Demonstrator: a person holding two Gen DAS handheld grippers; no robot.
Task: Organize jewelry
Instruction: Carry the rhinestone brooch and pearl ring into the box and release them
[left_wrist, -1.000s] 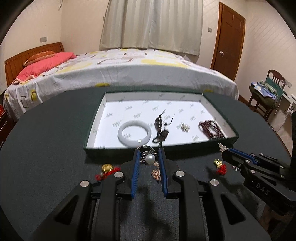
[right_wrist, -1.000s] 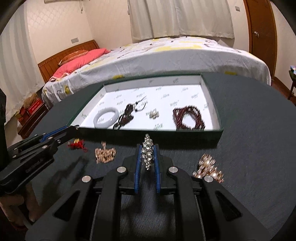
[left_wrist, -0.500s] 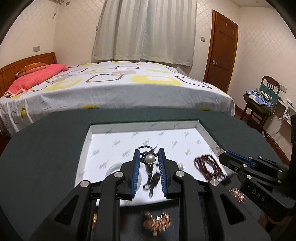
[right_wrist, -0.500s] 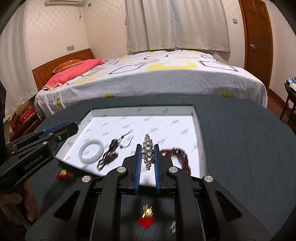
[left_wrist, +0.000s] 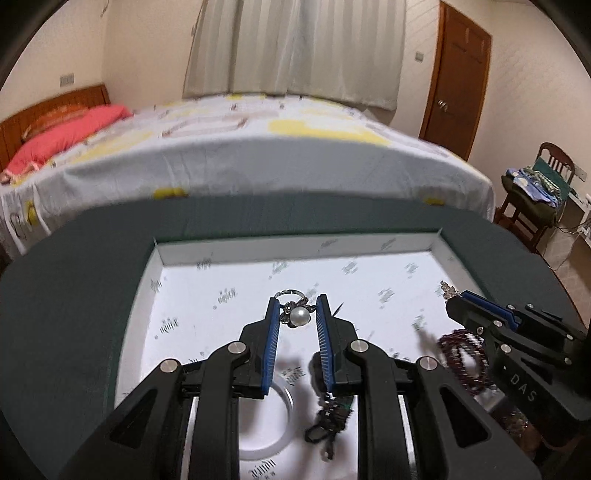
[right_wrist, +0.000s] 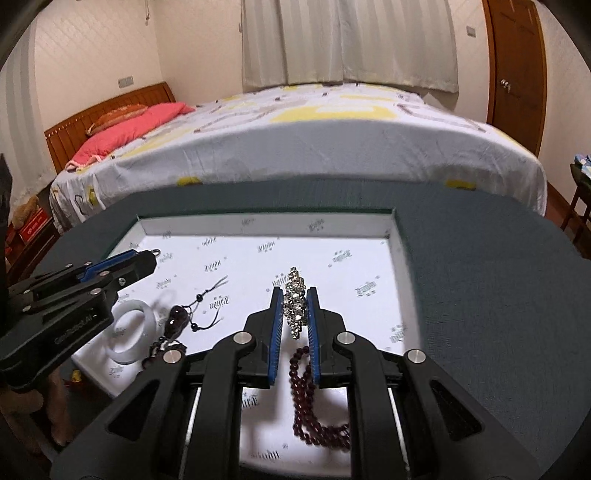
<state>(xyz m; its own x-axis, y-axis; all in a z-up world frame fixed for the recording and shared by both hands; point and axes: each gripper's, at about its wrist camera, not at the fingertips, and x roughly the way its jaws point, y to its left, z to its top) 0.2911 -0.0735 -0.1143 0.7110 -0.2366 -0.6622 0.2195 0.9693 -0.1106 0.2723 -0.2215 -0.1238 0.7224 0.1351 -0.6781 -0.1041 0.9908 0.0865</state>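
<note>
Left tongs (left_wrist: 297, 308) clamped on silver pearl ring (left_wrist: 297, 316); right tongs (right_wrist: 294, 297) clamped on glittering rhinestone brooch (right_wrist: 294, 302); both above white-lined shallow green tray (right_wrist: 258, 223).

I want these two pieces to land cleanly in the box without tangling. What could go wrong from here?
1. The left gripper holds the pearl ring only at the tips; it might slip early.
2. The right gripper carries the crystal brooch just above the dark red bead strand; dropped there, it could snag.
3. The white bangle and black cord pendant crowd the box under the left gripper.
</note>
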